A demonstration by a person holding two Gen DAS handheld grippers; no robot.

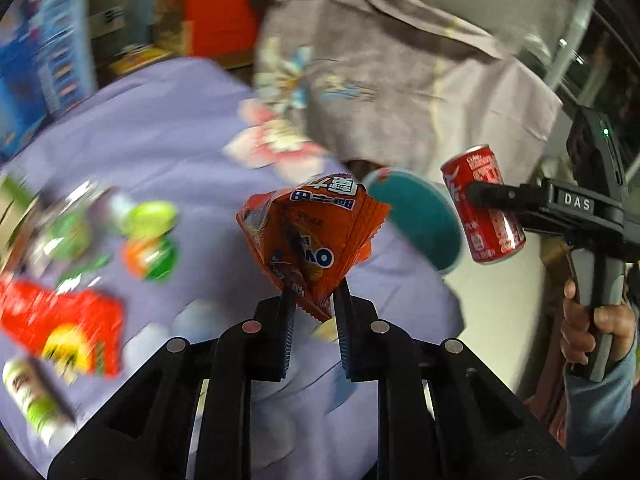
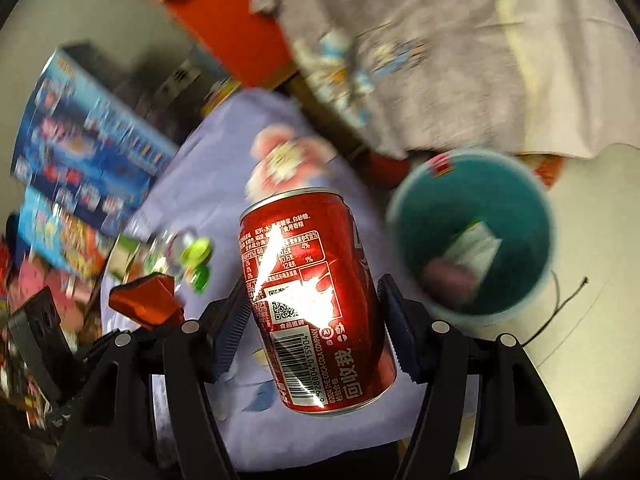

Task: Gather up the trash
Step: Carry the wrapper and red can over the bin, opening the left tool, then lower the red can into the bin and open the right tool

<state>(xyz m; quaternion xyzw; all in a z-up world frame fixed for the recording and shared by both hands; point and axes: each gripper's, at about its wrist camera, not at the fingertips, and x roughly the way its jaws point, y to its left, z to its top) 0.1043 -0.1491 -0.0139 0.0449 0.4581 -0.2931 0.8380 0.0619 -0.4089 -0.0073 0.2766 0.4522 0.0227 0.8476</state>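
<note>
Here, in the left wrist view, we have the left gripper (image 1: pixel 314 300) nipped nearly shut on the lower corner of an orange snack wrapper (image 1: pixel 312 236), which stands up crumpled above the jaws, raised over the lilac bedsheet (image 1: pixel 168 128) and just left of the teal bin (image 1: pixel 420 220). We judge the wrapper almost weightless, thin crinkly film that folds under any squeeze, so a pinch on a gathered corner like this one should serve, though slick foil could slide free. Further right of the bin, the right gripper (image 1: pixel 476 194) clamps a red soda can (image 1: pixel 484 208), carried by a hand (image 1: pixel 592 324) on its handle. In the right wrist view, the right gripper (image 2: pixel 316 324) stands about half open, its ribbed pads pressed on both sides of the can (image 2: pixel 316 296), gripped across the mid-body and tilted, just left of the bin (image 2: pixel 404 216). We take the can for light thin aluminium, smooth, glossy and easily dented, so the cylinder's middle seems the sound place. The bin is a round plastic tub with paper scraps (image 2: pixel 472 248) inside.
</note>
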